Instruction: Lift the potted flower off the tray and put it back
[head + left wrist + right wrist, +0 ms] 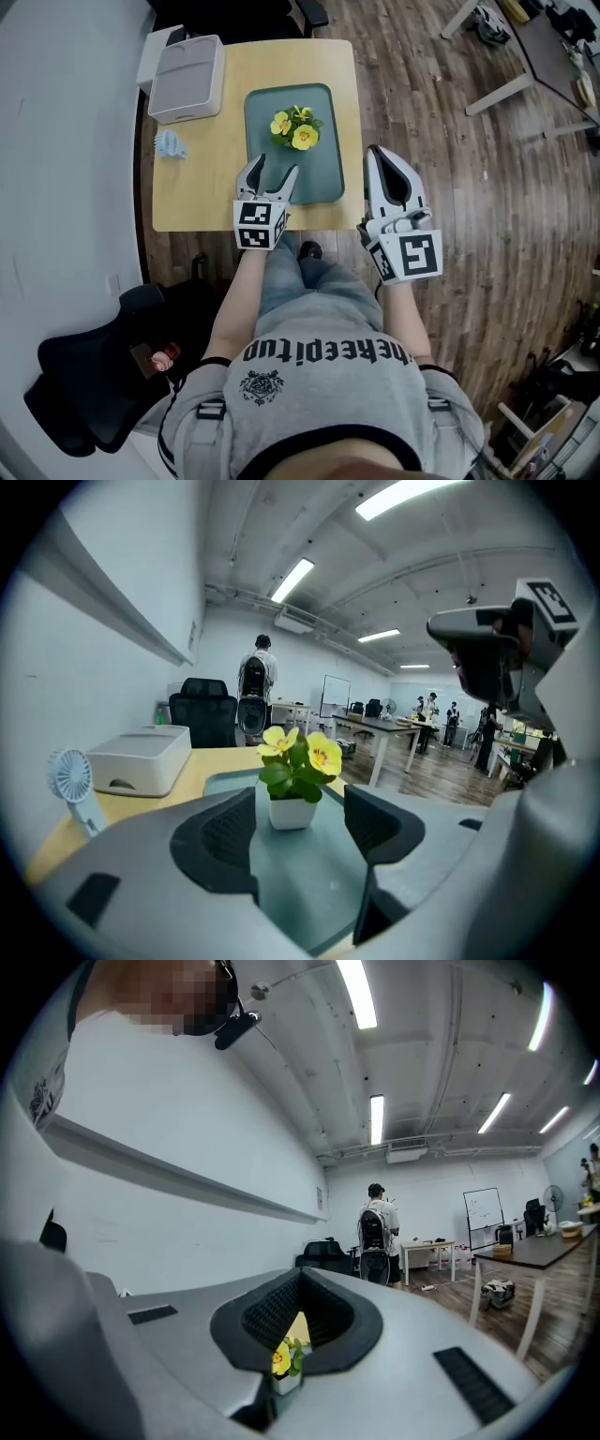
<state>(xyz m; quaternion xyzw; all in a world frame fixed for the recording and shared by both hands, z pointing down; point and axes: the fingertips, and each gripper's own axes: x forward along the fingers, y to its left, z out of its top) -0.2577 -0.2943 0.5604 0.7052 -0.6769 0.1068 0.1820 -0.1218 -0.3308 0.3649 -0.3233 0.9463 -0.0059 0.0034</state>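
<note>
The potted flower (296, 129) stands upright on the green tray (319, 183), in the far half of it. The tray lies along the right edge of the table (197, 192). My left gripper (275, 167) is over the near edge of the tray, near its left corner. Its jaws are apart and the pot is well in front of them, not yet between them. My right gripper (377, 155) has its jaws together and holds nothing. It hangs just outside the right edge of the table.

I see these risks:
- The leaves and blossoms spread wider than the white pot. If I close too high, the pads (225, 832) will catch only the plant and crush it, and the pot may slip out.
- The pot looks small and light. If one jaw touches it before the other, I think it will slide or fall over on the smooth tray.
- If I go in too low, a jaw can hit the tray rim and push the tray toward the far edge.
- The right gripper is near the table edge, and a careless movement could knock the table.
</note>
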